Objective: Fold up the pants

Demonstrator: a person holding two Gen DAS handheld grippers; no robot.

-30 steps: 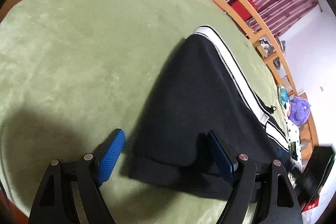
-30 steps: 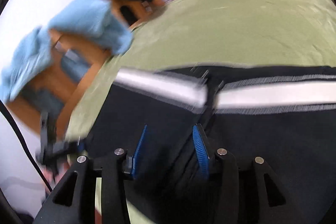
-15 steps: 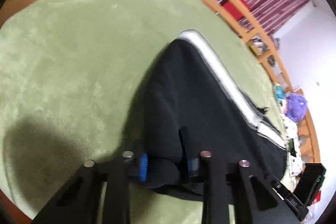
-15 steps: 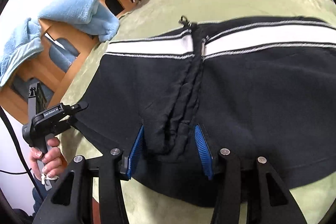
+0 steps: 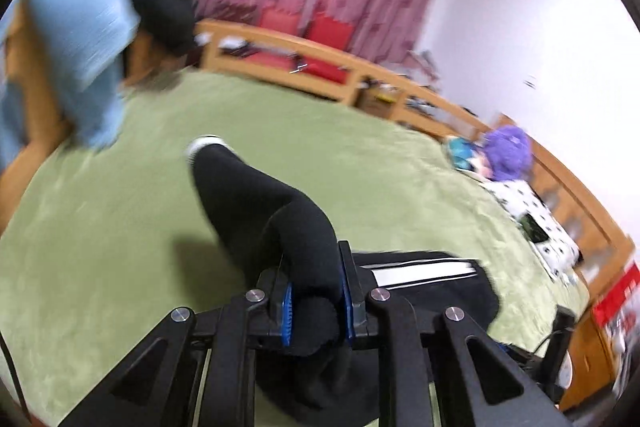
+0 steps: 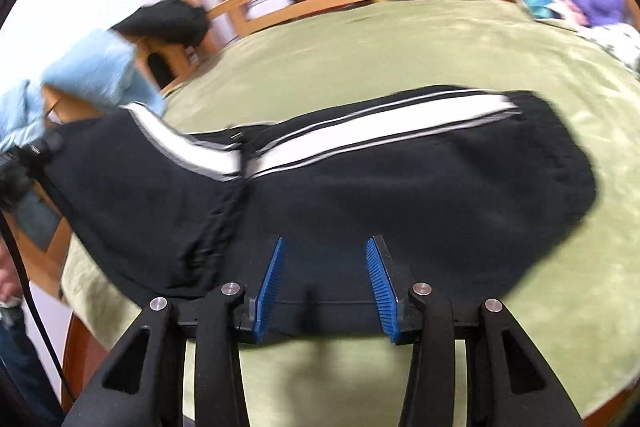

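so left gripper is clamped on a bunched end of the black track pants, lifted off the green bedspread; fabric cld slip if pulled hard. right gripper hangs tilted down over the near edge, jaws half apart & closing, no cloth pinched yet.

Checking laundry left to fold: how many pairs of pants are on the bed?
1: black pants with a white side stripe, across the green bedspread, one end pinched in the left gripper. Others may be hidden.

bright indoor light, motion blur, perhaps fisheye-warped edges.
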